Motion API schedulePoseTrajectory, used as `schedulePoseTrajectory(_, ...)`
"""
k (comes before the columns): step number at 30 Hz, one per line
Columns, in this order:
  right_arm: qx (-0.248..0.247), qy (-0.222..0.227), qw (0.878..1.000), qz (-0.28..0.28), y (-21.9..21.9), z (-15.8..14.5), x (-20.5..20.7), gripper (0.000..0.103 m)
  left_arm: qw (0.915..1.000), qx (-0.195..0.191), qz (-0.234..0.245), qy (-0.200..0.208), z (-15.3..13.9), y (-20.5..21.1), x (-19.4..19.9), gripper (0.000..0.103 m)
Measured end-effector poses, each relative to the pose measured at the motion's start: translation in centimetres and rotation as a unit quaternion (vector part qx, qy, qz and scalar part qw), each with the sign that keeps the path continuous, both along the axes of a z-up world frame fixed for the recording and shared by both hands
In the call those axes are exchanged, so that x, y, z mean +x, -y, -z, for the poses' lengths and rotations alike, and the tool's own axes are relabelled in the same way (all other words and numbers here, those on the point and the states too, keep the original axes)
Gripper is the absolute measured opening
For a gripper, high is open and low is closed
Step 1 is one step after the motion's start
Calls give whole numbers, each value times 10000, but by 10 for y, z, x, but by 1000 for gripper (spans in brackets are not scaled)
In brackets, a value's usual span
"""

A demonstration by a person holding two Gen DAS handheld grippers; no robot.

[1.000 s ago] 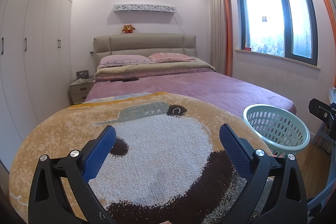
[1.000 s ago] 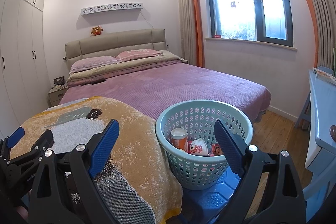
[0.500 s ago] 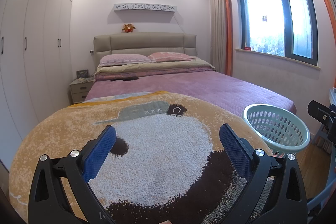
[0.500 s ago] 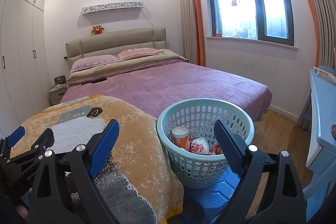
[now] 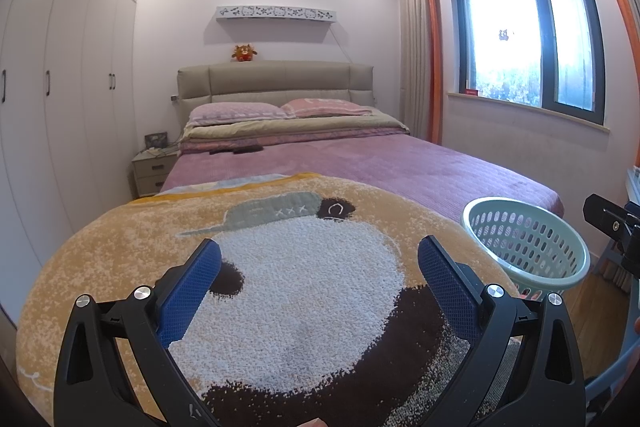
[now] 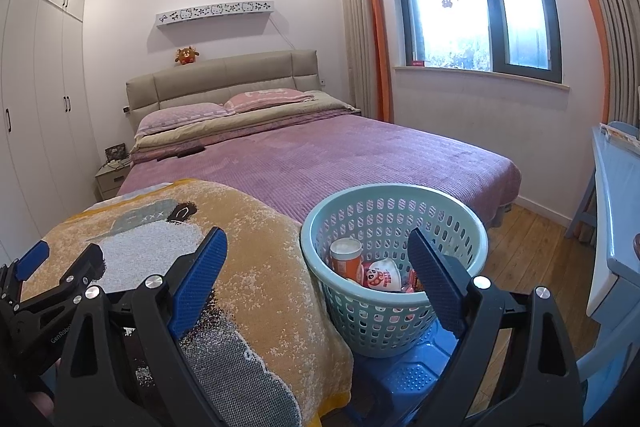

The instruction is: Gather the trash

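In a bedroom, the left gripper [image 5: 319, 269] hangs over a yellow cartoon blanket [image 5: 280, 291], its blue pads spread wide with nothing between them. The right gripper [image 6: 317, 261] is just as wide and just as empty, poised above the near rim of a pale green basket [image 6: 460, 211] that stands on a blue stool [image 6: 408, 375] beside the bed [image 6: 360, 155]. Over the last second almost nothing has shifted: both views have only drifted a touch, and the basket sits marginally higher in the right view. Trash [image 6: 374, 273], an orange cup and printed wrappers, already lies in the basket. No loose litter shows on the blanket or bedspread, so the collecting looks largely done, or paused between pickups.
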State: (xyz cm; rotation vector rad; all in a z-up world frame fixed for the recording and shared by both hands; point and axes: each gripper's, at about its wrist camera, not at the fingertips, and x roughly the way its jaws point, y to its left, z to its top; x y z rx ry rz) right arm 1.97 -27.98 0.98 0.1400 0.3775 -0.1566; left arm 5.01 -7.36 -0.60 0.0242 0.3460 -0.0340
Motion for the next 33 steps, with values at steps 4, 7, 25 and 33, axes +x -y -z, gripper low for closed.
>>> schedulePoseTrajectory(4, 7, -14, 10000, 0, 0, 2, 1, 87, 10000, 0, -2, -3, 0, -1, 1, 96)
schedulePoseTrajectory(7, 0, -11, 10000, 0, 0, 2, 1, 87, 10000, 3, 0, -3, 0, -1, 1, 96)
schedulePoseTrajectory(25, -46, -26, 10000, -13, -3, -3, -1, 87, 9999, -30, -78, 97, -4, -3, -2, 96)
schedulePoseTrajectory(33, -259, 14, 9994, -229, -32, -26, 1, 87, 9994, -295, -118, -126, -22, -26, -13, 96)
